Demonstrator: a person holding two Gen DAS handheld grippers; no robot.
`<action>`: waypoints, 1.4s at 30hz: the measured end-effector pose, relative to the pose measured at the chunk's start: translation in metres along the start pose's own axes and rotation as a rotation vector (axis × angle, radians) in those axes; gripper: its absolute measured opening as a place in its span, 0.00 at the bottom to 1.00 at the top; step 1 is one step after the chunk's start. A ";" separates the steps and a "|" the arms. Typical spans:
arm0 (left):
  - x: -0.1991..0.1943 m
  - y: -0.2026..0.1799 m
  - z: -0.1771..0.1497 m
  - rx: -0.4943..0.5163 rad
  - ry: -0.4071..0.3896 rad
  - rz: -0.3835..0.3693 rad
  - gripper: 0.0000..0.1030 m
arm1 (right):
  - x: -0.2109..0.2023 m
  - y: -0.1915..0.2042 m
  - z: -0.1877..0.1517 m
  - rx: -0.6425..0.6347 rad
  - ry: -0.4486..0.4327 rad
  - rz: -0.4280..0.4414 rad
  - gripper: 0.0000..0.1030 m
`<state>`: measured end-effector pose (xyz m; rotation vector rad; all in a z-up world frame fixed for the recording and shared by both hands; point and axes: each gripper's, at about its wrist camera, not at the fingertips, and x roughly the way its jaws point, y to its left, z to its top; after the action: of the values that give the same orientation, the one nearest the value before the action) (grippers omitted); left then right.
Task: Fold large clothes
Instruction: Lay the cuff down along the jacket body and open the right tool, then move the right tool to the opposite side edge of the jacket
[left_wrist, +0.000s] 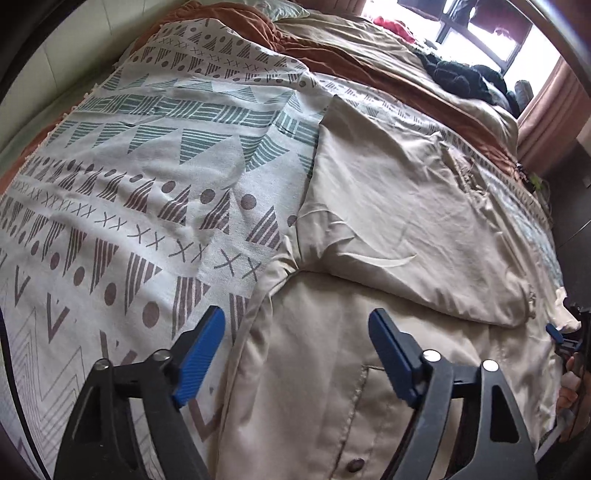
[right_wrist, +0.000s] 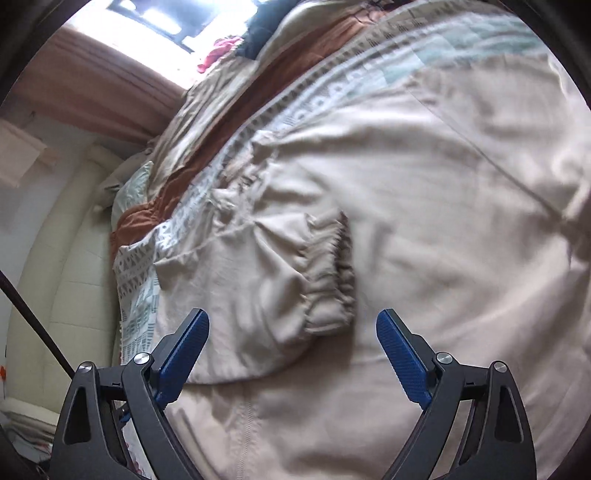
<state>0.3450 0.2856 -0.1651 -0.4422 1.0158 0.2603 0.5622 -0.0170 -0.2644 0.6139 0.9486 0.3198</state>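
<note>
A large beige jacket (left_wrist: 388, 229) lies spread on the patterned bedspread (left_wrist: 129, 177). One sleeve is folded across its body. In the right wrist view the jacket (right_wrist: 424, 221) fills the frame, and the sleeve's elastic cuff (right_wrist: 332, 280) lies just ahead of the fingers. My left gripper (left_wrist: 295, 332) is open and empty, hovering over the jacket's left edge near a pocket and snap button (left_wrist: 356, 464). My right gripper (right_wrist: 293, 332) is open and empty above the cuff. It also shows at the right edge of the left wrist view (left_wrist: 569, 336).
A brown and tan duvet (left_wrist: 369, 51) lies bunched beyond the jacket. Black clothes (left_wrist: 461, 77) and red clothes (left_wrist: 399, 26) lie near the window. A cream padded headboard (right_wrist: 55, 258) stands at the left of the right wrist view.
</note>
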 end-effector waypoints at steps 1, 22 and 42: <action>0.004 0.000 0.002 0.008 0.005 0.012 0.70 | 0.005 -0.003 0.002 0.017 0.008 0.004 0.89; 0.046 0.036 0.020 -0.040 0.021 0.167 0.50 | 0.090 0.008 0.036 -0.041 0.116 -0.053 0.30; -0.030 -0.013 0.008 -0.063 -0.097 -0.014 0.78 | -0.056 -0.016 0.021 -0.116 -0.116 -0.108 0.72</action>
<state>0.3412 0.2782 -0.1327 -0.4896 0.9109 0.2990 0.5488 -0.0651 -0.2284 0.4681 0.8425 0.2383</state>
